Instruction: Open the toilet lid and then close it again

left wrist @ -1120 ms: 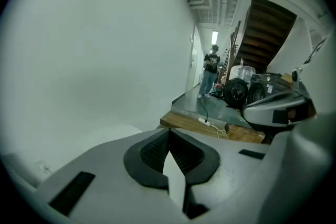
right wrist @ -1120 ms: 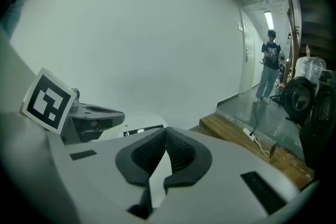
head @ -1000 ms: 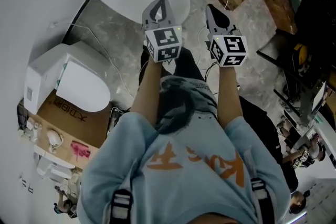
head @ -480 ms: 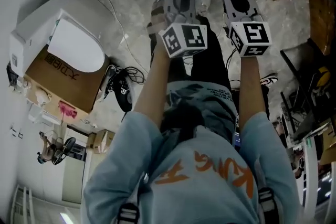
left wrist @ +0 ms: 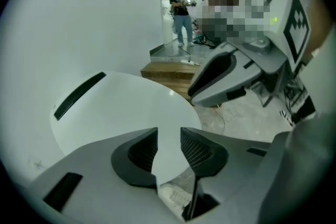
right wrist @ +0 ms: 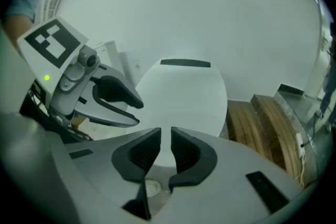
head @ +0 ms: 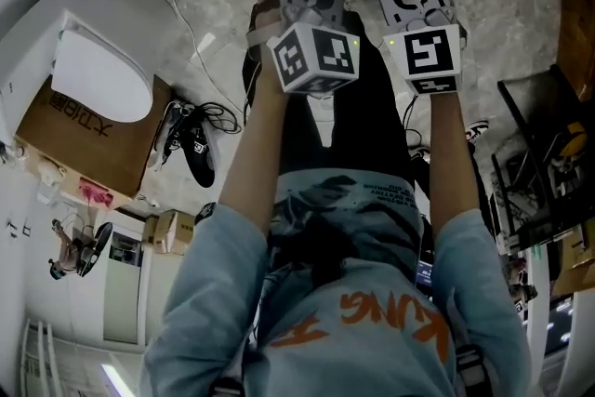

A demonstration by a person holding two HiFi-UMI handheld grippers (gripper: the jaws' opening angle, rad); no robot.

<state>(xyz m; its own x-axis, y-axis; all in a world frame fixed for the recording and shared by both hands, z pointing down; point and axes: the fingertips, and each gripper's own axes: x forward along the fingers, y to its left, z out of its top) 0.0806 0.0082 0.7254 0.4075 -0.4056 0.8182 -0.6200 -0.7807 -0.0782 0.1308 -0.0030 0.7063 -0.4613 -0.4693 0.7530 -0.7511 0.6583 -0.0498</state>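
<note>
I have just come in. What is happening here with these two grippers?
A person holds a gripper in each hand over the closed white toilet lid. The left gripper and the right gripper point down at it. Both have just been opening their jaws a little, with nothing between them. Neither grips the toilet lid yet.

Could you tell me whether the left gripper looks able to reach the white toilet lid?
Probably yes: the left gripper, its jaws just opening and empty, faces the toilet lid with nothing between.
</note>
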